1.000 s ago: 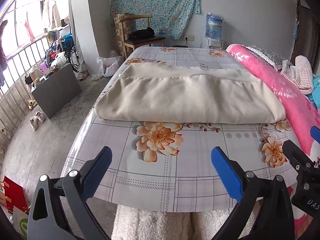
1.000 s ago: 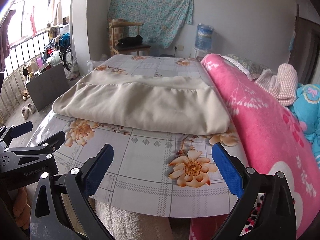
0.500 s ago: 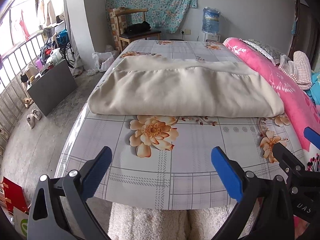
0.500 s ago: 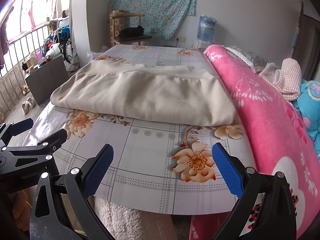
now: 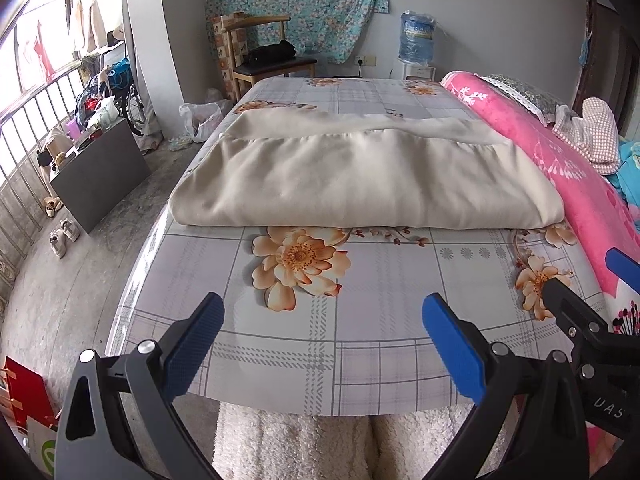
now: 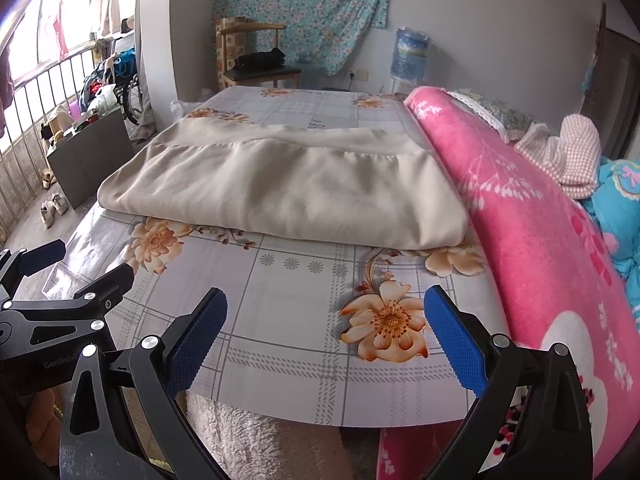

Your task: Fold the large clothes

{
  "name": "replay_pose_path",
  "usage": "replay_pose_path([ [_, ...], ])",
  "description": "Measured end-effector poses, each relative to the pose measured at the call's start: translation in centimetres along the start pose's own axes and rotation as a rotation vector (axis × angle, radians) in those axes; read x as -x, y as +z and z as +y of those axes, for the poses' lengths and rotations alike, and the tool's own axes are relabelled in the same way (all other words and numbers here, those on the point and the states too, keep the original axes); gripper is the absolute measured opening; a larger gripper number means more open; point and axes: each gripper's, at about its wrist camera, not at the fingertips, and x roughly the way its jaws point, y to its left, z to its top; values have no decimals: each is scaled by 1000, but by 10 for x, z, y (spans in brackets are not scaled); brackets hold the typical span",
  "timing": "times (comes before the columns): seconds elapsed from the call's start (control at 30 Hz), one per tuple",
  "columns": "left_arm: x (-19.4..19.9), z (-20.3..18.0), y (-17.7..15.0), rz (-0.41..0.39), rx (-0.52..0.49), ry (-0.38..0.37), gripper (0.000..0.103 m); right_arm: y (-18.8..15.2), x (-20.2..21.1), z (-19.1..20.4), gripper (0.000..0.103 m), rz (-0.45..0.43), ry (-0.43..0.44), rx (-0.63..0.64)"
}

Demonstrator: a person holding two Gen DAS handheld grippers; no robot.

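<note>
Both grippers have crept in toward the table [image 5: 380,360] over the last second, so the beige cloth [image 5: 360,184] looms bigger and nearer in both views, though nothing's touching it yet. It's lying folded in a flat slab across the middle of the floral tabletop, its right end right up against the pink blanket [image 6: 540,240]. Left gripper [image 5: 322,344] and right gripper [image 6: 326,338] both have jaws spread wide and empty, so I'd guess they're lining up on the near edge for another fold.
</note>
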Motion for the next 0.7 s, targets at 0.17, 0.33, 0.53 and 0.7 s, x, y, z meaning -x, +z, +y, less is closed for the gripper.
replay_pose_path([
  [0.17,1,-2,0,0,-6,-4,97,0,0,-2,95,8,-3,-4],
  [0.33,0,-5,0,0,-14,-6,98,0,-2,-5,95,14,-5,-11],
  [0.53,-1,-7,0,4,-20,-5,97,-1,-2,-7,95,17,-10,-13],
  [0.7,-1,-7,0,5,-20,-5,97,-1,-4,-9,95,22,-11,-15],
])
